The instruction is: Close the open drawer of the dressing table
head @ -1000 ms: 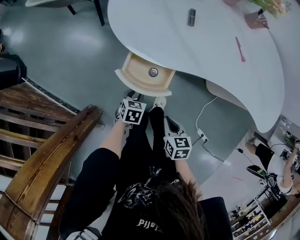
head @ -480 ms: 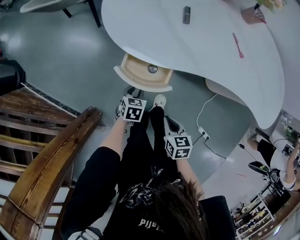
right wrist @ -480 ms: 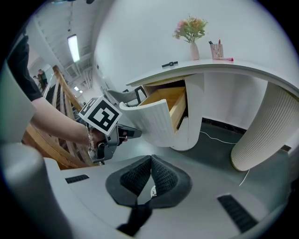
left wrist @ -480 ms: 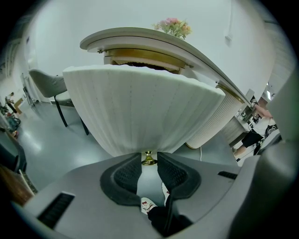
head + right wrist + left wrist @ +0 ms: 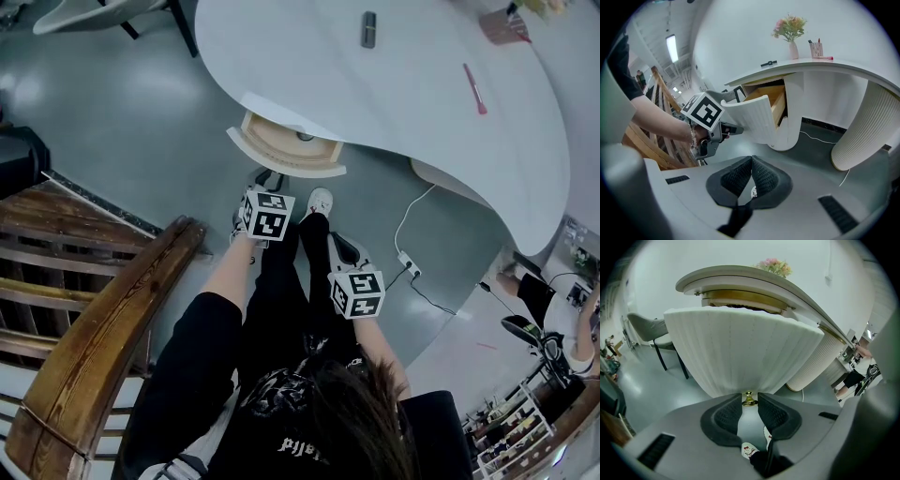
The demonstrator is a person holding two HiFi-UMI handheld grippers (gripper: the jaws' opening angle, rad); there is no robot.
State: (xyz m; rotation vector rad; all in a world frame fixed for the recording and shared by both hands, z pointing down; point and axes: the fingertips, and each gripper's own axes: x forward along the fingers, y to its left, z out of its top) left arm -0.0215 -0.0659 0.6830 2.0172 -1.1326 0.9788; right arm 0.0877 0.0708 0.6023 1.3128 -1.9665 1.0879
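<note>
The white dressing table (image 5: pixel 403 75) has a fluted drawer (image 5: pixel 286 150) standing partly out of its front edge. In the left gripper view the drawer front (image 5: pixel 740 352) fills the picture, and its small brass knob (image 5: pixel 749 400) sits between the tips of my left gripper (image 5: pixel 749 402), which is shut on it. From the head view, the left gripper (image 5: pixel 273 178) reaches to the drawer front. My right gripper (image 5: pixel 339 247) hangs back over the floor, shut and with nothing in it (image 5: pixel 751 162); its view shows the drawer (image 5: pixel 759 115) from the side.
A wooden stair railing (image 5: pixel 103 319) runs along the left. Chair legs (image 5: pixel 178 23) stand at the top left. A power strip with its cable (image 5: pixel 406 267) lies on the floor by the table's fluted leg (image 5: pixel 862 136). A pink pen (image 5: pixel 475 89) and a dark object (image 5: pixel 368 28) lie on the tabletop.
The drawer has slid further under the tabletop, with the left gripper following it; the round thing inside is now almost covered. The right gripper has stayed where it was.
</note>
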